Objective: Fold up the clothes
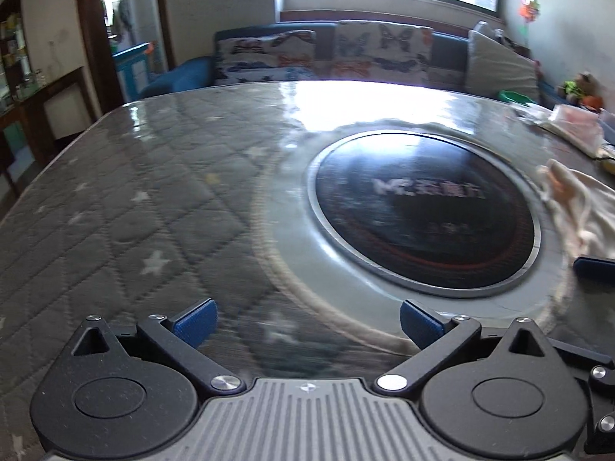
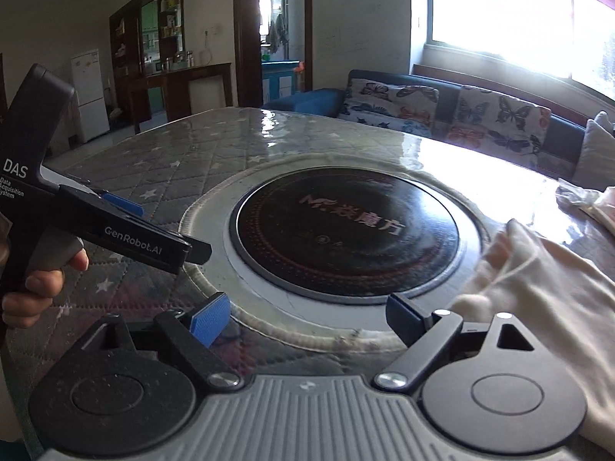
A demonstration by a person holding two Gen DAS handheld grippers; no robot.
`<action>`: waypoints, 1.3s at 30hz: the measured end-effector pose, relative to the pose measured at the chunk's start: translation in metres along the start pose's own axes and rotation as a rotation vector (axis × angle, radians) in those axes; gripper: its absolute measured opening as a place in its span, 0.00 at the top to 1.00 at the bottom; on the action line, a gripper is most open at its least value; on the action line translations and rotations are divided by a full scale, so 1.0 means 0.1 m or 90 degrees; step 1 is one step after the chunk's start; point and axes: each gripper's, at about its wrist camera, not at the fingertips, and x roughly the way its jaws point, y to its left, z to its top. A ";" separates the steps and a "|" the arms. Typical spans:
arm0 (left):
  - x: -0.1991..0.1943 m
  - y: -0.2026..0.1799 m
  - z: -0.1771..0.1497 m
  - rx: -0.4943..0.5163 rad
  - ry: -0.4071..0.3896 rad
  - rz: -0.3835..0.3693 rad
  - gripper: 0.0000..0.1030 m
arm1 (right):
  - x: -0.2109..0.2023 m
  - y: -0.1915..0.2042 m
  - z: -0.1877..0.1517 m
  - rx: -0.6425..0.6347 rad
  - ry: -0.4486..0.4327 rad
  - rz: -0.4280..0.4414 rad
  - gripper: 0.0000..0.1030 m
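Note:
A cream garment (image 2: 538,284) lies crumpled on the right side of the table, and its edge (image 1: 580,211) shows at the far right of the left wrist view. My left gripper (image 1: 307,324) is open over the quilted table cover, with nothing between its blue pads. My right gripper (image 2: 307,320) is also open and empty, its right finger close to the garment's near edge. The left gripper's body (image 2: 115,226), held by a hand (image 2: 34,288), appears at the left of the right wrist view. A blue pad of the right gripper (image 1: 594,267) peeks in at the right edge.
A round black induction plate (image 2: 348,240) sits in the table's middle, ringed in grey. The grey star-quilted cover (image 1: 115,207) lies under glossy plastic. More pale items (image 1: 569,125) sit at the far right. A sofa with butterfly cushions (image 1: 326,55) stands behind the table.

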 end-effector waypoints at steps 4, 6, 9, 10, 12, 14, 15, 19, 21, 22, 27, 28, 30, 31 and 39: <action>0.03 0.15 0.00 -0.023 -0.008 0.004 0.00 | 0.13 0.01 0.00 0.003 0.009 -0.007 0.12; 0.04 0.21 0.00 -0.031 -0.014 0.010 0.00 | 0.17 -0.01 0.00 0.013 0.014 -0.013 0.11; 0.05 0.26 0.00 -0.037 -0.024 0.017 0.00 | 0.19 -0.06 0.00 0.029 0.019 -0.022 0.09; 0.05 0.27 0.00 -0.037 -0.028 0.019 0.00 | 0.21 -0.07 0.01 0.032 0.022 -0.028 0.08; 0.06 0.29 -0.02 -0.040 -0.036 0.023 0.00 | 0.23 -0.08 0.01 0.035 0.029 -0.035 0.06; 0.05 0.28 -0.03 -0.039 -0.042 0.024 0.00 | 0.24 -0.10 0.01 0.039 0.032 -0.034 0.03; 0.04 0.28 -0.04 -0.039 -0.045 0.025 0.00 | 0.25 -0.10 0.01 0.041 0.033 -0.033 0.02; 0.04 0.27 -0.04 -0.039 -0.054 0.026 0.00 | 0.27 -0.14 0.02 0.049 0.040 -0.029 0.00; 0.04 0.26 -0.06 -0.039 -0.059 0.026 0.00 | 0.29 -0.15 0.02 0.052 0.043 -0.028 0.00; 0.04 0.26 -0.06 -0.040 -0.063 0.027 0.00 | 0.29 -0.16 0.02 0.054 0.044 -0.027 0.00; 0.06 0.24 -0.06 -0.044 -0.072 0.033 0.00 | 0.32 -0.17 0.05 0.058 0.047 -0.032 0.00; 0.06 0.24 -0.06 -0.045 -0.072 0.034 0.00 | 0.33 -0.17 0.06 0.058 0.047 -0.035 0.00; 0.06 0.24 -0.06 -0.046 -0.073 0.034 0.00 | 0.36 -0.17 0.07 0.059 0.049 -0.046 0.00; 0.06 0.24 -0.06 -0.046 -0.073 0.034 0.00 | 0.38 -0.16 0.08 0.058 0.051 -0.052 0.00; 0.05 0.25 -0.07 -0.047 -0.074 0.033 0.00 | 0.44 -0.13 0.12 0.052 0.057 -0.067 0.00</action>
